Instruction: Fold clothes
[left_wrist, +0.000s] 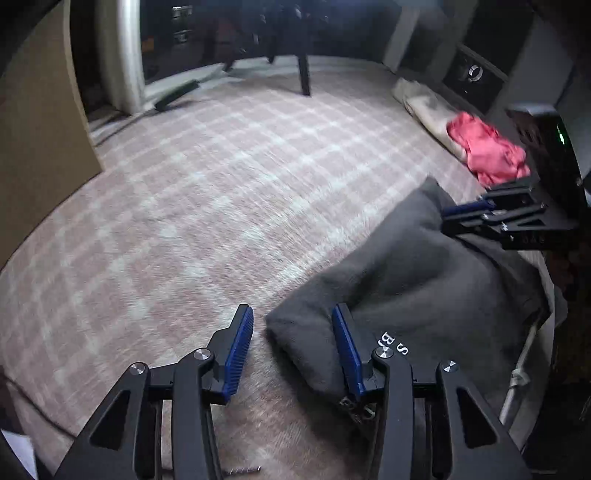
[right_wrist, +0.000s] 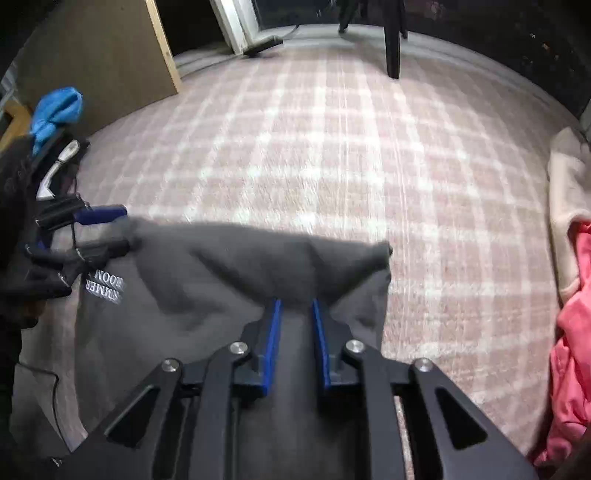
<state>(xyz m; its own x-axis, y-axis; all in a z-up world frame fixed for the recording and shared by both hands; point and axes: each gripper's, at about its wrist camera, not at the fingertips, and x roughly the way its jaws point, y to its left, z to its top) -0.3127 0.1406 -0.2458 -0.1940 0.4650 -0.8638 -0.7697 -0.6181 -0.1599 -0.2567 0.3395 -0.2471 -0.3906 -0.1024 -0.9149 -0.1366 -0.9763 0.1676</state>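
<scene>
Folding is under way but far from finished, as far as these views allow a judgement. One grey garment (right_wrist: 207, 280) lies on the pink checked rug (left_wrist: 207, 192), with white lettering showing near its left edge; part of it is doubled over into a soft fold, yet the cloth is rumpled and no neat, flat shape shows.

The right claw (right_wrist: 295, 314) is clamped on a pinch of the grey cloth, which bunches between its blue pads. The left claw (left_wrist: 293, 343) stands open: one pad rests by the fabric and the other is over bare rug, so it holds nothing, though the garment's corner lies between the jaws.

By my reading, the grey piece needs more folds and smoothing. Off to the right side waits a crumpled pink garment (left_wrist: 487, 151), untouched, lying partly on a cream-coloured cloth (left_wrist: 428, 107) beside the wall. Something blue (right_wrist: 57, 110), perhaps cloth, sits at the left edge of the right wrist view; what it is I cannot tell.

Counted: two claws, one grey garment, one pink garment, one cream cloth, one blue item, one rug.
</scene>
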